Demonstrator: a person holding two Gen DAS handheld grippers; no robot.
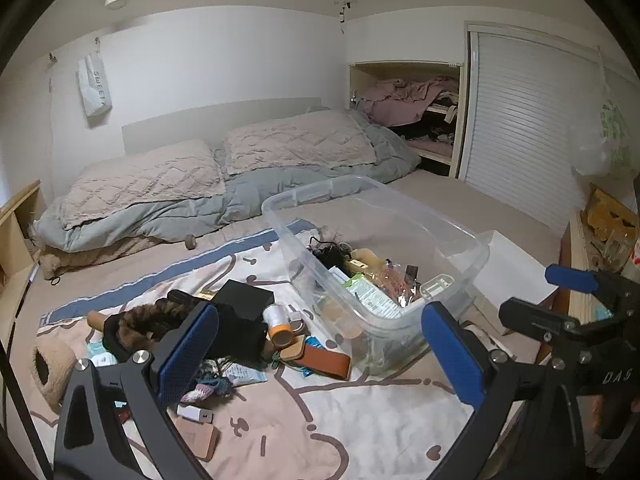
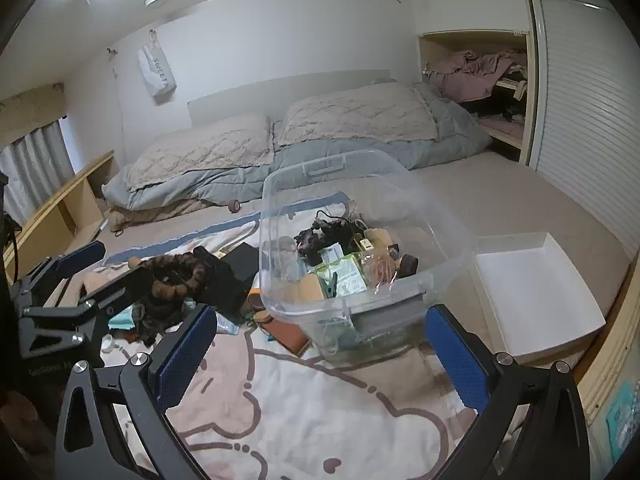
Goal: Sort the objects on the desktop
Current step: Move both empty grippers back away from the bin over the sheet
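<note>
My left tongs and right tongs are both spread wide and hold nothing. The loose things lie in a heap on the bed blanket, just left of the clear bin. If I grab into the heap, I may pinch two things together, or bump the bin's wall.

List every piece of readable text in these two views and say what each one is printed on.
"SWEETA": on the white bag hanging on the wall; the last letter is unclear.
"DAS": on the right gripper body, seen from the left wrist view; possibly cut off.
Print on the green-and-white packet inside the clear bin: too small to read.
</note>
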